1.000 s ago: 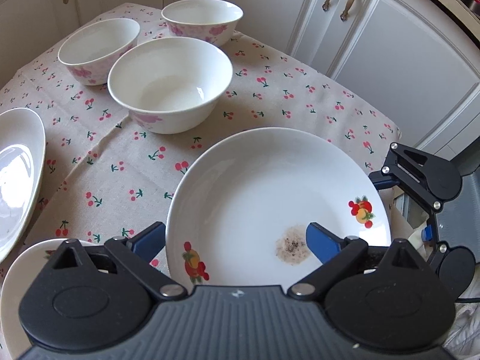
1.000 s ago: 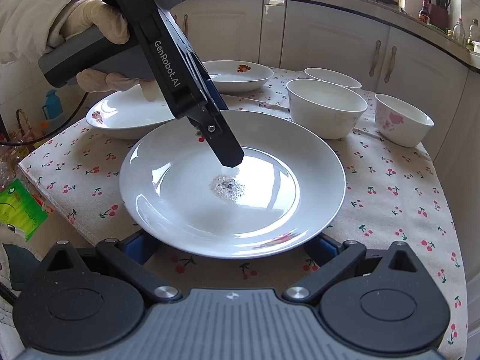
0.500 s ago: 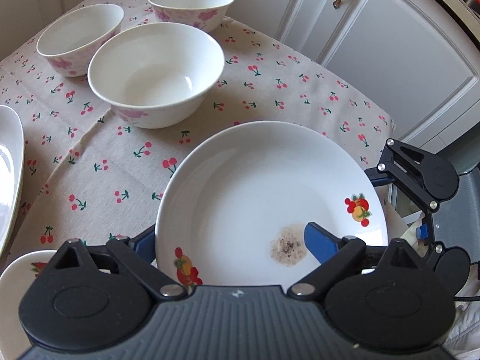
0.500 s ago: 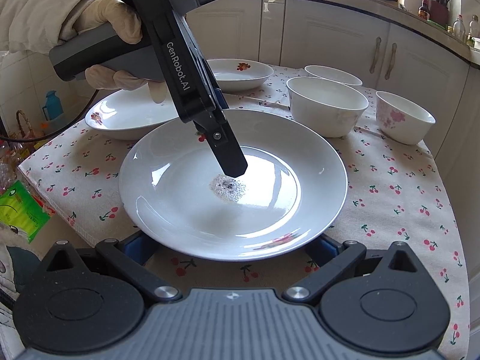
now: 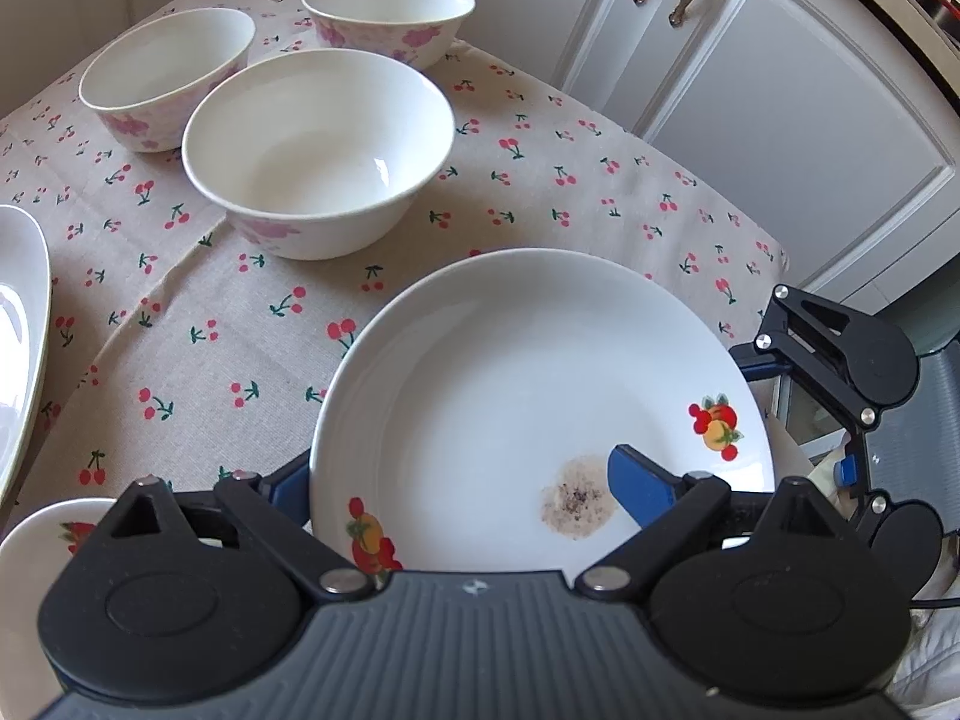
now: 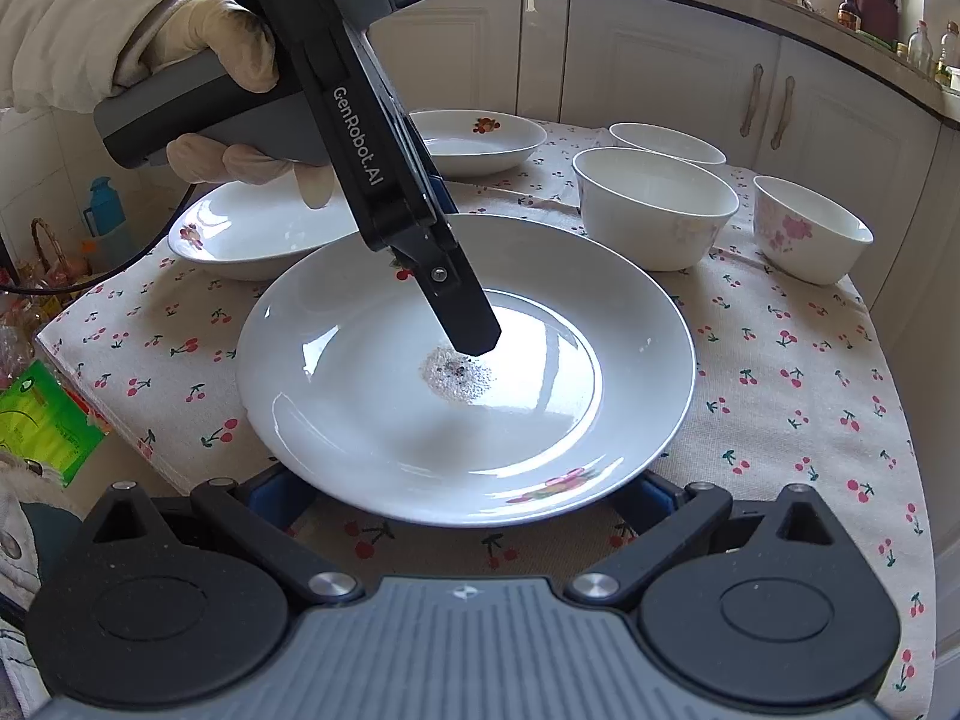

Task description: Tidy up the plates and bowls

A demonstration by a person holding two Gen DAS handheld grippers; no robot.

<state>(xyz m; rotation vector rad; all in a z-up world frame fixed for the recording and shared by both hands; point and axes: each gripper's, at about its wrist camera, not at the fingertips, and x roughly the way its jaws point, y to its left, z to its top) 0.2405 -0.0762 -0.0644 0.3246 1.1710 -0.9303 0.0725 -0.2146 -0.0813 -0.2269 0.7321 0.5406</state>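
A large white plate (image 5: 528, 384) with fruit prints and a speckled stain lies on the cherry tablecloth; it also shows in the right wrist view (image 6: 360, 384). My left gripper (image 5: 462, 474) is open, one finger (image 5: 642, 489) over the plate, the other under its rim. It shows from outside in the right wrist view (image 6: 474, 330), tip just above the stain. My right gripper (image 6: 456, 492) is open, its blue fingers (image 6: 270, 495) under the plate's near rim. Three bowls (image 5: 318, 150) stand beyond.
Two more plates (image 6: 264, 231) lie at the table's left side and back. White cabinets (image 5: 780, 90) stand close behind the table. The table edge (image 5: 780, 258) is near the plate. A green packet (image 6: 42, 420) lies below the table on the left.
The left gripper has shifted slightly over the plate, its fingertip moving further toward the stain. The plate and the right gripper have stayed about where they were.
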